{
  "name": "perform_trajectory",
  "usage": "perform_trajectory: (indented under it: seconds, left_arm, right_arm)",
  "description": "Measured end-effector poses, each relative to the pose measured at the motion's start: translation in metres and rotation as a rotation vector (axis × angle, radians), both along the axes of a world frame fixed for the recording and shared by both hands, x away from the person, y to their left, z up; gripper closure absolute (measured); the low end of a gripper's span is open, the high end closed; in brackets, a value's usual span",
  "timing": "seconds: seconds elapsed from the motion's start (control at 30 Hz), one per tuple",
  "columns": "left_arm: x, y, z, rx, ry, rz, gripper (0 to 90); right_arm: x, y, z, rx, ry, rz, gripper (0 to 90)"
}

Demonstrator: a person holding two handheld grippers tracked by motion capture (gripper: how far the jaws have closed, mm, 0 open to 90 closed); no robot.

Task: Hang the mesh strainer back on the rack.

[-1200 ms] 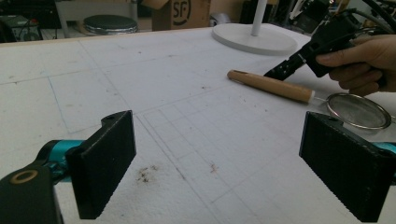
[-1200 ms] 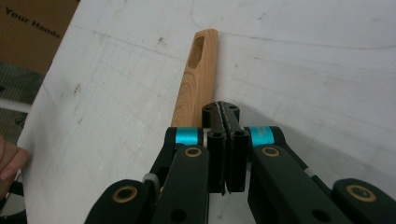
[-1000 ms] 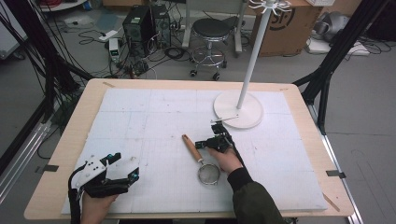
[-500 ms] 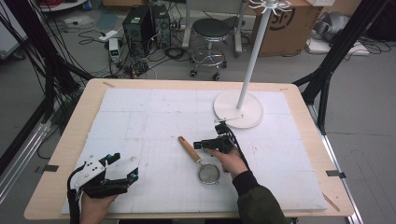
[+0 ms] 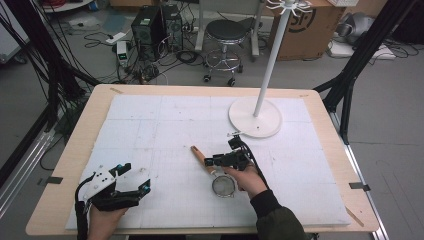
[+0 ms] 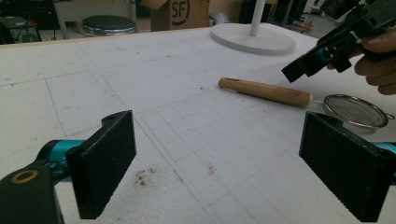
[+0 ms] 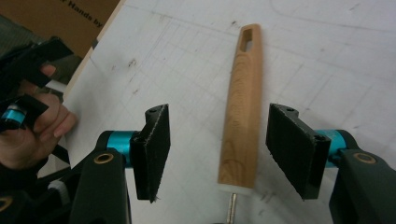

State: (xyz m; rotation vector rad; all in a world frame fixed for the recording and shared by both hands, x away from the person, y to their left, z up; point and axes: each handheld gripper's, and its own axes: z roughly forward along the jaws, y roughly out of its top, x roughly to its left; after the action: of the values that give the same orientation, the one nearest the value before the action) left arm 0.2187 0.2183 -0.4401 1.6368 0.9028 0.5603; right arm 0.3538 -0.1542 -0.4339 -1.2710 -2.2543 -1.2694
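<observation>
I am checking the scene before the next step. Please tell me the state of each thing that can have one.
Right hand-held gripper: open, jaws on either side of the wooden handle, not touching it.
Left hand-held gripper: open, holding nothing.
Strainer: lying flat on the table, wooden handle free.
White stand: upright on its round base.

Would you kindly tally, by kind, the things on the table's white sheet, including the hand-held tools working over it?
Strainer with wooden handle: 1
White stand with round base: 1
Hand-held tools, left tool and right tool, both open: 2
Total: 4
</observation>
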Motion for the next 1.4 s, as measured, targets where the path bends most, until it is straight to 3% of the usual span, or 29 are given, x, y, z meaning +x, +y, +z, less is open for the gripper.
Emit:
perform_trajectory:
  seconds: [0.13, 0.3, 0.63, 0.87, 1.07, 1.4]
  left_arm:
    - [-0.001, 0.0, 0.0, -0.006, -0.002, -0.001, 11.4]
    - [-0.001, 0.001, 0.001, -0.007, -0.002, -0.001, 11.4]
    - [-0.001, 0.0, 0.002, -0.009, -0.009, -0.004, 11.5]
    - [-0.002, 0.0, 0.002, -0.009, -0.01, -0.009, 11.5]
    - [-0.001, -0.002, 0.002, -0.002, -0.01, -0.01, 11.5]
    - [-0.001, 0.0, 0.001, 0.001, -0.005, 0.0, 11.5]
  right_arm:
    - [-0.002, 0.005, -0.002, -0.045, 0.012, -0.002, 40.2]
    - [-0.004, 0.006, -0.005, -0.036, 0.028, -0.01, 43.2]
    - [-0.009, 0.012, -0.011, -0.092, 0.028, -0.008, 46.5]
    - [-0.017, 0.02, -0.009, -0.184, -0.056, -0.032, 52.9]
    - [-0.022, 0.025, -0.009, -0.235, -0.106, -0.038, 56.1]
    - [-0.025, 0.026, -0.01, -0.259, -0.141, -0.049, 63.4]
